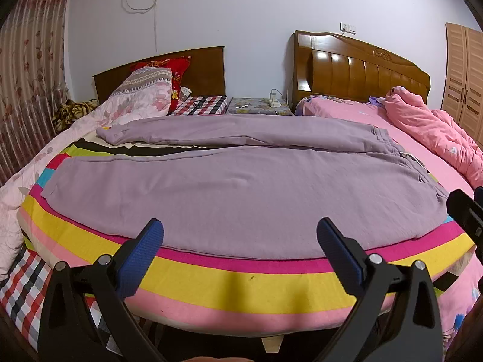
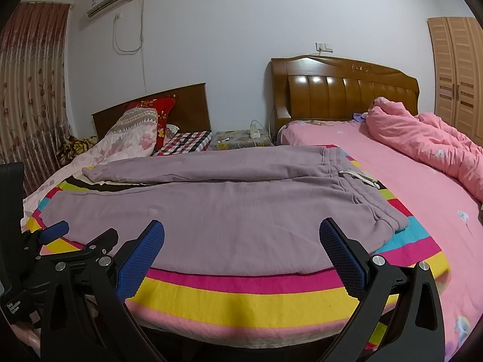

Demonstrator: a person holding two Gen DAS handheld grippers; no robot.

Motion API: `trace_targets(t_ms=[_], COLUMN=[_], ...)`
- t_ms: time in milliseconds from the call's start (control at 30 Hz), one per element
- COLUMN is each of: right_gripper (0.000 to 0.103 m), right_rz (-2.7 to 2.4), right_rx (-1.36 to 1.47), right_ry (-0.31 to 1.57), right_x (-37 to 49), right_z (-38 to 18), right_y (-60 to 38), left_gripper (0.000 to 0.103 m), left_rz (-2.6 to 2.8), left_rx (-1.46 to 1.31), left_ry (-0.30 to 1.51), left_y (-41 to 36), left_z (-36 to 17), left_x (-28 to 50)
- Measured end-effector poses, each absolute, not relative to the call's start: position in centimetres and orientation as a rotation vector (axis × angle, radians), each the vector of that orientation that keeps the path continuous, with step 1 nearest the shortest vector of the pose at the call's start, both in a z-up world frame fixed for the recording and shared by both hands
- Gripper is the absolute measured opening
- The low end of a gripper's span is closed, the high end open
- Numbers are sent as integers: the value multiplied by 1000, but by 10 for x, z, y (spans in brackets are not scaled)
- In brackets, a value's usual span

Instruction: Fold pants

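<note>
Hovering before fold; pants [image 1: 235, 187] flat on blanket [image 1: 241, 274], legs apart; left gripper [image 1: 240, 241], right gripper [image 2: 241, 241] fingers wide, empty; next: pinch near edge.

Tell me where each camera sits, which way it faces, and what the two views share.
Left wrist: on the left tool, tilted slightly down over the bed's near edge at the purple pants; its blue pads stand open, and the right tool pokes in at right.
Right wrist: on the right tool, facing the same way from further right; open pads, with the left tool at left.
Shared: the pants, the striped blanket, both headboards, the pink quilt.
</note>
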State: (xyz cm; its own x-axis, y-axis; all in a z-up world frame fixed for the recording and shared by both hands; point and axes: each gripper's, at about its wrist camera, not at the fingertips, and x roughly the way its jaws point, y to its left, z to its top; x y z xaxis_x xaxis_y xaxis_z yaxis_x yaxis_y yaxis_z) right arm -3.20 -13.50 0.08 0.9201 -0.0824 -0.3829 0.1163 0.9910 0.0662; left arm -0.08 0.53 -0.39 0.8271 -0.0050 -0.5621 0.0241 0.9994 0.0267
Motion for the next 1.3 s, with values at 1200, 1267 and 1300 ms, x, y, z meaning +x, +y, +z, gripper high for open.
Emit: trace_targets(t_ms=[1200, 1267, 1300], right_gripper=[99, 99, 99], right_rz=[-121, -134, -135], right_rx=[58, 47, 47], right_ry=[433, 445, 450], right_x=[-29, -28, -27], right_z=[-8, -7, -8], right_y=[-127, -127, -127], left_gripper=[102, 102, 102], left_rz=[-13, -13, -14], left_rx=[21, 20, 22], left_ry=[623, 628, 630], left_y=[11, 11, 11], left_z=[-11, -11, -12], left_x=[-1, -1, -1])
